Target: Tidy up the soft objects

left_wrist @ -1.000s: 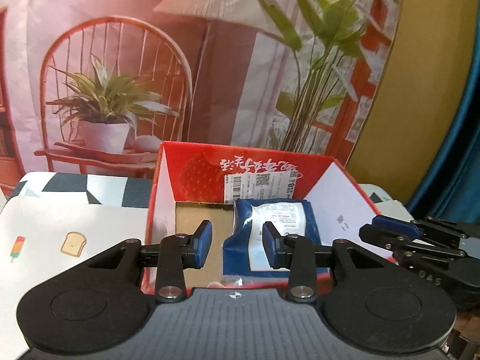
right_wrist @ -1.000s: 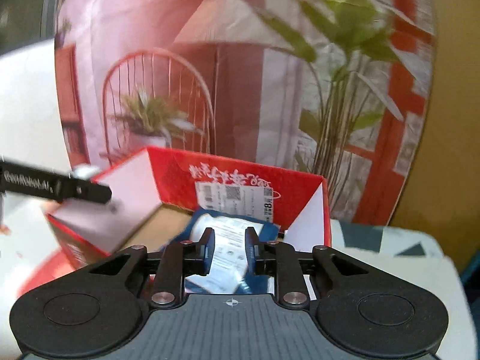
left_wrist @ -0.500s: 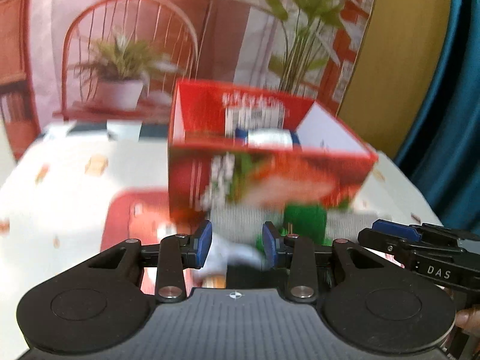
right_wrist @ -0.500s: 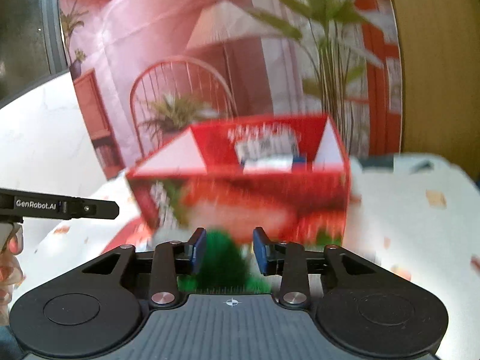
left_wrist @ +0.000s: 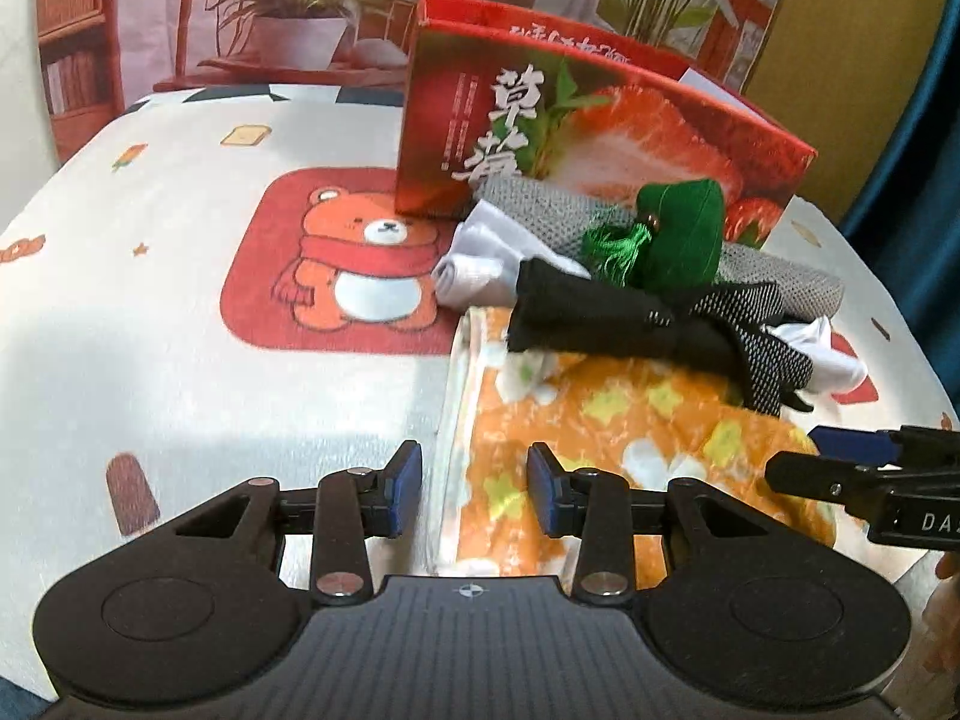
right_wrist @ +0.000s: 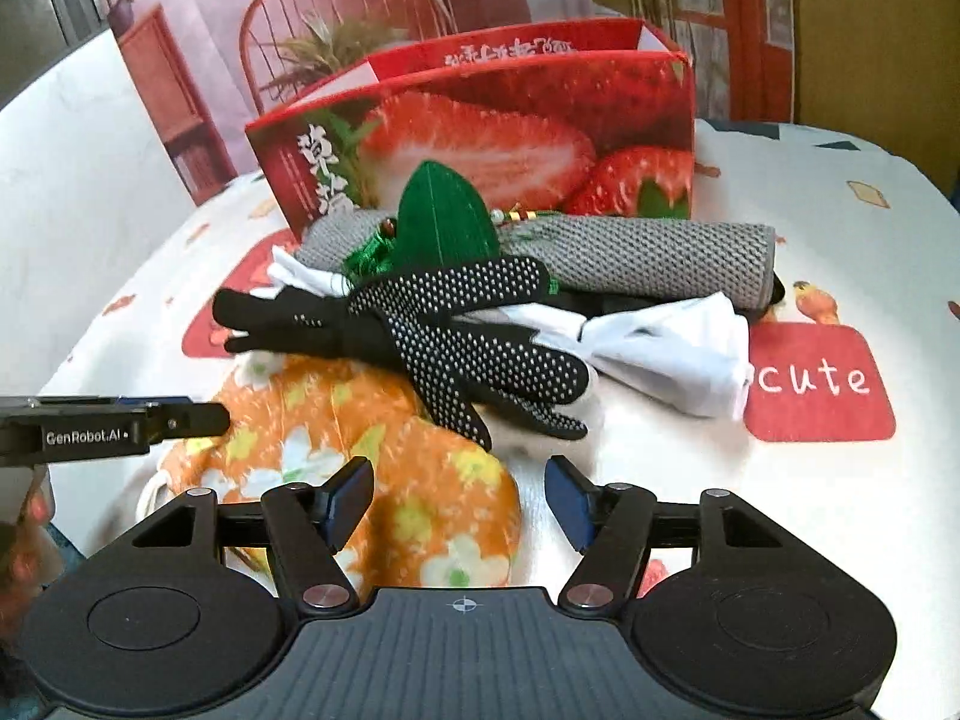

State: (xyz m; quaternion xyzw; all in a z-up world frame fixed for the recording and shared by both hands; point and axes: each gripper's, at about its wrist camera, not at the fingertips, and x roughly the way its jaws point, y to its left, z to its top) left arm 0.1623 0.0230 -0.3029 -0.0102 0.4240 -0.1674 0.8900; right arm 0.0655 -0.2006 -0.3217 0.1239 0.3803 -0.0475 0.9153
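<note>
A white tablecloth (left_wrist: 180, 324) printed with a red bear panel covers the table, and on it stands a red strawberry-printed carton (left_wrist: 588, 120), its top open. Just in front of the carton lies the heap of soft things. Largest is an orange flowered cloth (right_wrist: 372, 456), nearest both cameras. Behind it a grey knitted towel (right_wrist: 648, 255) lies rolled against the carton's front face. A white cloth (right_wrist: 678, 354) spreads to the right of the heap, touching the towel. Black dotted gloves (right_wrist: 480, 336) lie across the top of the orange cloth and the white cloth. A small green leaf-shaped pouch with a tassel (left_wrist: 678, 234) sits on the towel. The left gripper (left_wrist: 474, 489) hovers over the orange cloth's left edge with its jaws spread and nothing between them; the right gripper (right_wrist: 459, 504) hangs over the same cloth, jaws likewise wide apart and empty.
</note>
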